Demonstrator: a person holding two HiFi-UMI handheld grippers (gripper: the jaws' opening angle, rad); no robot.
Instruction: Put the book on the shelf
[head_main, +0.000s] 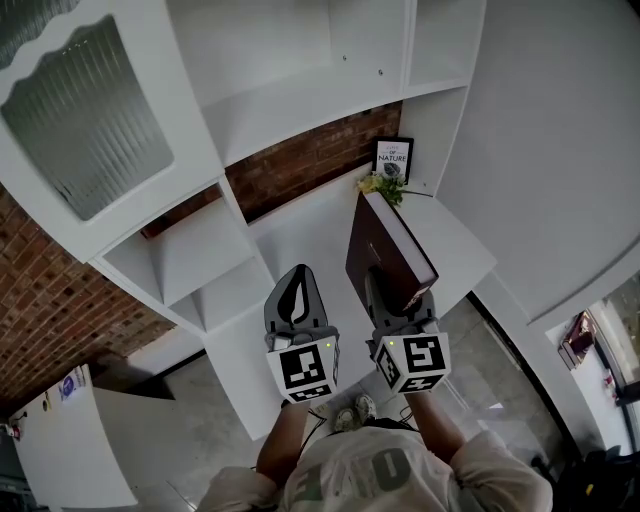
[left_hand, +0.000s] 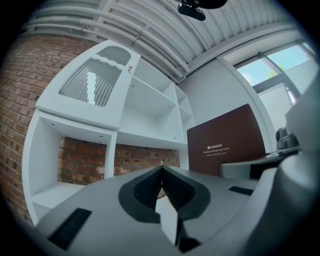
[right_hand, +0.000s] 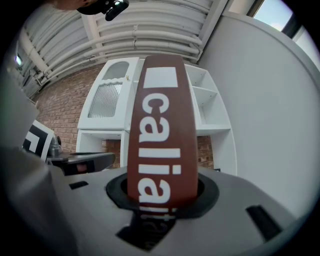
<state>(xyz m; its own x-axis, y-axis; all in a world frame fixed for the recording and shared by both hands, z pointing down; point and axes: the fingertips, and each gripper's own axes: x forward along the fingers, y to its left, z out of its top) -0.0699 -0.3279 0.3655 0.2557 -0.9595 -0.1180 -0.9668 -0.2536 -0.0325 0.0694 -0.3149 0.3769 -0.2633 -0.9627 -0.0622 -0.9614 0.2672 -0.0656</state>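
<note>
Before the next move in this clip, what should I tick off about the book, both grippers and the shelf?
1. Book gripped by the right gripper: ok, jaws pressed on its lower end, spine facing the camera.
2. Left gripper free: ok, jaws together, nothing between them.
3. Landing spot on the shelf: ok, bare ledge in front of the brick back.
4. Clearance from the flowers and framed picture: cannot tell; the book's far end sits close to them in the head view.
</note>
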